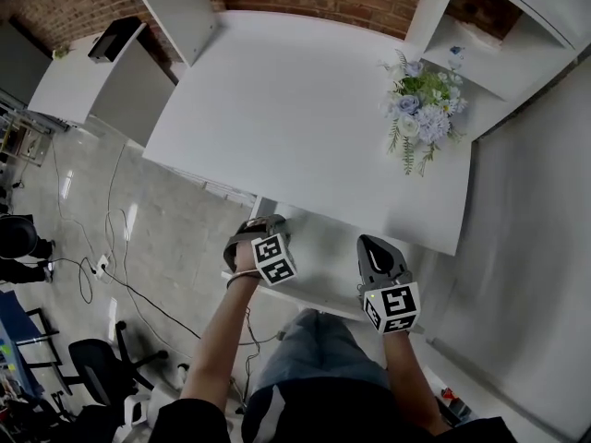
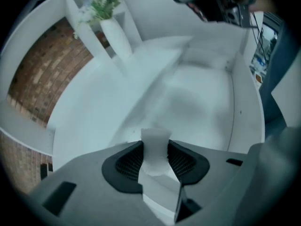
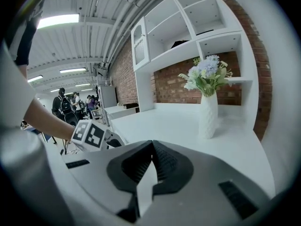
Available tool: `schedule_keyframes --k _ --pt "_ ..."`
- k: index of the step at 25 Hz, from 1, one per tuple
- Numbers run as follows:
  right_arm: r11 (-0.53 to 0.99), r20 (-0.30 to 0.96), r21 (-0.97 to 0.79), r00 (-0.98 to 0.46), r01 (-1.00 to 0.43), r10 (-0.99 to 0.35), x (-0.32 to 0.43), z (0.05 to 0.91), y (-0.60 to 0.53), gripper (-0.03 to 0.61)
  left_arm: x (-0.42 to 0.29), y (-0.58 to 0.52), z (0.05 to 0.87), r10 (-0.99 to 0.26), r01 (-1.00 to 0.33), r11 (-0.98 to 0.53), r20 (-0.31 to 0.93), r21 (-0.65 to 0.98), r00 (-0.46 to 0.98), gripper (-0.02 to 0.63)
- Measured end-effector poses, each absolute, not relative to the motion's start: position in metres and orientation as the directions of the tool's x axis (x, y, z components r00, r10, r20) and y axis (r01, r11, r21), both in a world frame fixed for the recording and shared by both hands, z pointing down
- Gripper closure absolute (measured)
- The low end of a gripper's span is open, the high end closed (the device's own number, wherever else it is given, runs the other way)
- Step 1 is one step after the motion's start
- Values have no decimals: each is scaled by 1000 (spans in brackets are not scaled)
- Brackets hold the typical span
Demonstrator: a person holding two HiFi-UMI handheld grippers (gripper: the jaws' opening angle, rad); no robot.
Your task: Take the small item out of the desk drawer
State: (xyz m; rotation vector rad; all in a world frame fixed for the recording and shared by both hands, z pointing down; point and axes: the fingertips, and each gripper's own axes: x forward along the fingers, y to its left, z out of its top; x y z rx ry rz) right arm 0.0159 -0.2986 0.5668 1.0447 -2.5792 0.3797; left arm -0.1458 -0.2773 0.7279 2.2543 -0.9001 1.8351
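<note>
1. The left hand-held gripper [image 2: 155, 149] has its dark ribbed pads closed on a small white block-shaped item [image 2: 155, 138]. The item is held over the inside of the open white desk drawer [image 2: 240, 102], which looks otherwise bare. Whether the item is already clear of the drawer bottom cannot be told.
2. The right hand-held gripper [image 3: 151, 147] is closed with nothing in it. It is near the left one, at the front edge of the white bench [image 1: 305, 109].
3. Risk: the item sticks out past the pad tips, so a quick lift could twist it loose and drop it back into the drawer.
4. Risk: the drawer sits under the bench top, so a straight pull upward may knock the item against that edge.
5. Risk: a wide swing could reach the white vase of pale flowers [image 1: 420, 109], though it stands well apart.
6. No brand or legible writing shows, only black-and-white square markers on each marker cube [image 1: 273, 258].
</note>
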Motion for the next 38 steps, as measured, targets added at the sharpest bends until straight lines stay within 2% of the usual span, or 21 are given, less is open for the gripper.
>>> schedule_keyframes --k 5,10,15,19,27,38 --pt "646 354 -103 -635 -757 -687 38 548 -309 581 -113 -316 635 -605 -663 -681 749 -311 270 454" --pt "593 271 -82 -591 -801 -760 58 511 -317 581 -95 -337 537 -809 -825 -498 486 -268 330 454" --pt "544 181 -68 -547 -836 -818 78 475 -323 581 -88 -340 460 -917 -920 -361 240 -152 320 454" --pt "513 125 -77 -519 -855 -846 90 455 -324 581 -83 -331 427 -945 -951 -308 122 -23 303 454" --pt "456 76 -97 -464 -885 -883 108 444 -326 581 -72 -318 417 -955 -956 -292 44 16 292 454" --pt "457 86 -70 -461 -887 -883 108 445 -320 581 -63 -310 429 -947 -951 -310 79 22 310 454"
